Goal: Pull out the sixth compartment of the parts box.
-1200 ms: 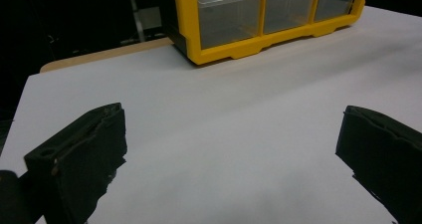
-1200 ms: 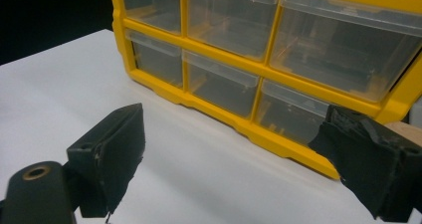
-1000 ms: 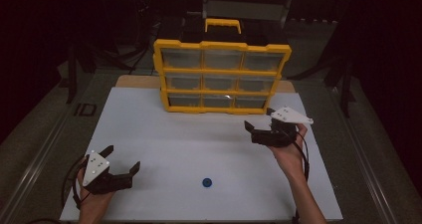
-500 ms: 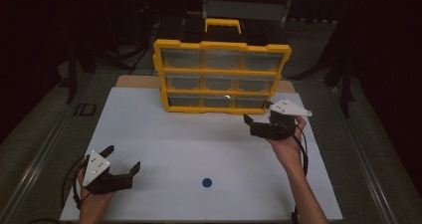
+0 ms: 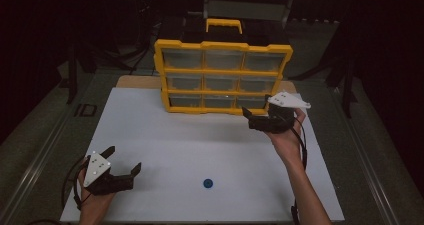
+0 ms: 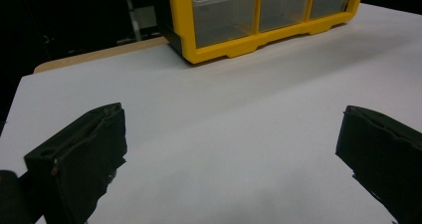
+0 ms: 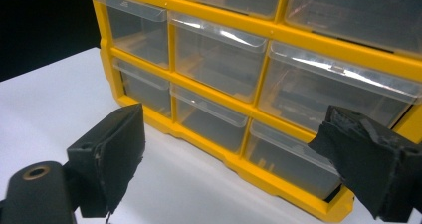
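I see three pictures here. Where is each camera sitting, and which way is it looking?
High view: above the person's side, looking forward and down at the white table, the yellow drawer cabinet, a small blue thing, both forearms, left gripper, right gripper.
Left gripper view: rides that gripper, looking low across the table; jaws wide apart.
Right gripper view: rides that gripper, facing the clear drawers close up; jaws apart.
All three share the cabinet.

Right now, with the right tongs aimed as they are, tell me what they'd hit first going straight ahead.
The right tongs, open, point at the yellow drawer cabinet. Going straight on, they would most likely meet its bottom row of clear drawers first; exact depth is hard to judge.
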Tool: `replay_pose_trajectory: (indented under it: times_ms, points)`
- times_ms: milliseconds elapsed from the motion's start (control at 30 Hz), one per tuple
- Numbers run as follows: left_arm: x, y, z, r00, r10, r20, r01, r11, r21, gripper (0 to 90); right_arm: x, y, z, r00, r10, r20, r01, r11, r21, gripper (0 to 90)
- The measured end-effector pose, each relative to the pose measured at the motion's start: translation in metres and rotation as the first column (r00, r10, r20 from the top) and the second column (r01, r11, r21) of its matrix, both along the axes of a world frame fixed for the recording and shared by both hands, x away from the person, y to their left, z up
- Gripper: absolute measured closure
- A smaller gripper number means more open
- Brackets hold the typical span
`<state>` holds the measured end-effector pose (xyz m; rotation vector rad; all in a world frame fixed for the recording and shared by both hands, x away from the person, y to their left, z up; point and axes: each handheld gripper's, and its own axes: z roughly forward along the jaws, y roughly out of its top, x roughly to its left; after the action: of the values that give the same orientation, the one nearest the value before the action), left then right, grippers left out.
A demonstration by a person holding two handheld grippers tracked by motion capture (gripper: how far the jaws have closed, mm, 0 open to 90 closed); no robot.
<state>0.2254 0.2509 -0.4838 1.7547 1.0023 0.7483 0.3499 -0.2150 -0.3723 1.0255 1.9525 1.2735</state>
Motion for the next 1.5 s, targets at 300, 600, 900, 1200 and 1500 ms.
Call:
replay_pose_trajectory:
  times_ms: [300, 600, 900, 1200, 1500]
  points:
    - [0.000, 0.000, 0.000, 1.0000, -0.001, 0.000, 0.001, 1.0000, 0.001, 0.0, 0.009, 0.001, 0.002, 1.0000, -0.009, -0.002, 0.009, 1.000, -0.018, 11.1]
    - [0.000, 0.000, 0.000, 1.0000, -0.004, -0.001, 0.004, 1.0000, 0.001, 0.0, 0.021, -0.002, 0.003, 0.9996, -0.026, -0.006, 0.026, 0.999, -0.036, 11.1]
    - [0.001, -0.001, -0.001, 1.0000, -0.006, -0.005, 0.006, 1.0000, 0.002, 0.0, 0.031, 0.000, 0.007, 0.9995, -0.029, -0.008, 0.029, 0.999, -0.038, 11.0]
    - [0.001, -0.001, -0.001, 0.9999, -0.008, -0.007, 0.008, 1.0000, 0.001, 0.0, 0.043, 0.000, 0.004, 0.9987, -0.048, -0.017, 0.046, 0.995, -0.086, 10.9]
    - [0.000, 0.000, 0.000, 1.0000, -0.007, -0.005, 0.007, 1.0000, 0.002, 0.0, 0.051, 0.001, -0.002, 0.9969, -0.074, -0.024, 0.070, 0.986, -0.153, 11.0]
